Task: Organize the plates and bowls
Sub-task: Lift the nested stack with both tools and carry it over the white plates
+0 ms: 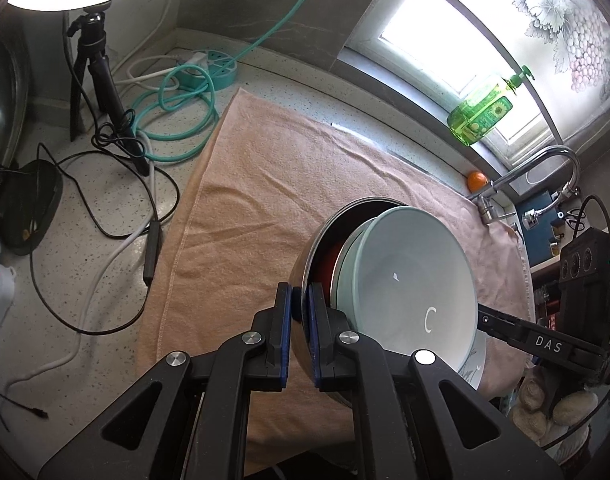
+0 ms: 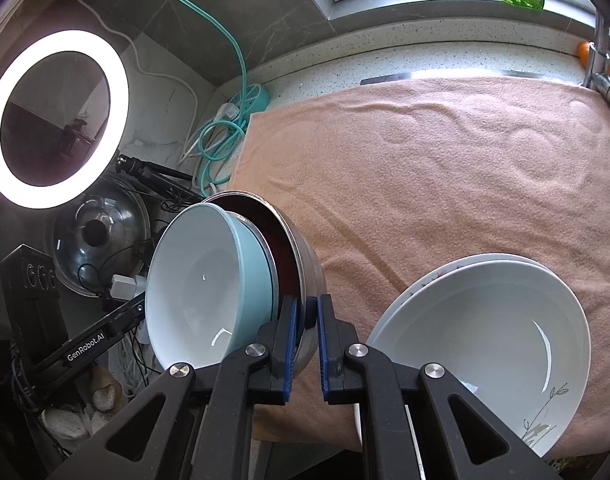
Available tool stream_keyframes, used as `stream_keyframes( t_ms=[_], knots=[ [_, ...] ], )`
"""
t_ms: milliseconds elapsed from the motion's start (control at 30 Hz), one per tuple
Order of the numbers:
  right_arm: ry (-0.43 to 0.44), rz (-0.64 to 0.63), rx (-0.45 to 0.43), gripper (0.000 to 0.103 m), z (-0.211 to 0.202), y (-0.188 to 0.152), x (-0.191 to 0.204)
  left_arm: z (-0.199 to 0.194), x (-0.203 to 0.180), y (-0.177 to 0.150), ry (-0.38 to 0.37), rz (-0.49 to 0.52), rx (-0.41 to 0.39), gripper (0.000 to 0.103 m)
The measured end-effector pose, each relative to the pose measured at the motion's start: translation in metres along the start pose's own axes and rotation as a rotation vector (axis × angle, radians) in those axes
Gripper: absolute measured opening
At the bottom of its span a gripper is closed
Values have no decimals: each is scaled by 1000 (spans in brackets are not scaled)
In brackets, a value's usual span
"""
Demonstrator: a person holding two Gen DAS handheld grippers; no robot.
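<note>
A steel bowl [image 1: 305, 268] is held tilted above the pink towel [image 1: 265, 176], with a dark red dish [image 1: 327, 264] and a pale blue bowl [image 1: 413, 276] nested in it. My left gripper [image 1: 300, 300] is shut on the steel bowl's rim. My right gripper [image 2: 306, 312] is shut on the opposite rim of the steel bowl [image 2: 305, 248]; the blue bowl [image 2: 197, 276] faces left there. Two stacked white plates [image 2: 485, 340] lie on the towel [image 2: 425, 168] at the front right; their edge shows in the left wrist view [image 1: 475, 368].
A ring light [image 2: 57, 120] on a black tripod [image 1: 101, 80], teal and black cables [image 1: 173, 120] and a power strip [image 1: 213, 64] crowd the left counter. A steel lid [image 2: 101, 236] lies left. A faucet [image 1: 545, 168], an orange [image 1: 477, 180] and a green soap bottle [image 1: 485, 108] stand at the right.
</note>
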State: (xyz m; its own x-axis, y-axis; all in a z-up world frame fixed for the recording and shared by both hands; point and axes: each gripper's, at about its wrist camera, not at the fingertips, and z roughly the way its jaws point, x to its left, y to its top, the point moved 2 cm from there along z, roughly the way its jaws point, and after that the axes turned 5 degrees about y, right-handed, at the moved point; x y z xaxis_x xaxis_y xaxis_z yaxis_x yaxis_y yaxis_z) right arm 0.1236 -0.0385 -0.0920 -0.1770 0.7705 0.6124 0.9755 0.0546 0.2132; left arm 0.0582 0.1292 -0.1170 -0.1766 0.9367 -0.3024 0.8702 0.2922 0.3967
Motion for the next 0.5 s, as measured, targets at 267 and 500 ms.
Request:
stream_keyframes(
  t_ms=[267, 500],
  knots=[
    [-7, 3, -27, 9, -23, -1, -7, -3, -20, 0, -18, 24, -7, 6],
    [-13, 26, -54, 9, -44, -5, -21, -4, -43, -2, -39, 58, -8, 6]
  ],
)
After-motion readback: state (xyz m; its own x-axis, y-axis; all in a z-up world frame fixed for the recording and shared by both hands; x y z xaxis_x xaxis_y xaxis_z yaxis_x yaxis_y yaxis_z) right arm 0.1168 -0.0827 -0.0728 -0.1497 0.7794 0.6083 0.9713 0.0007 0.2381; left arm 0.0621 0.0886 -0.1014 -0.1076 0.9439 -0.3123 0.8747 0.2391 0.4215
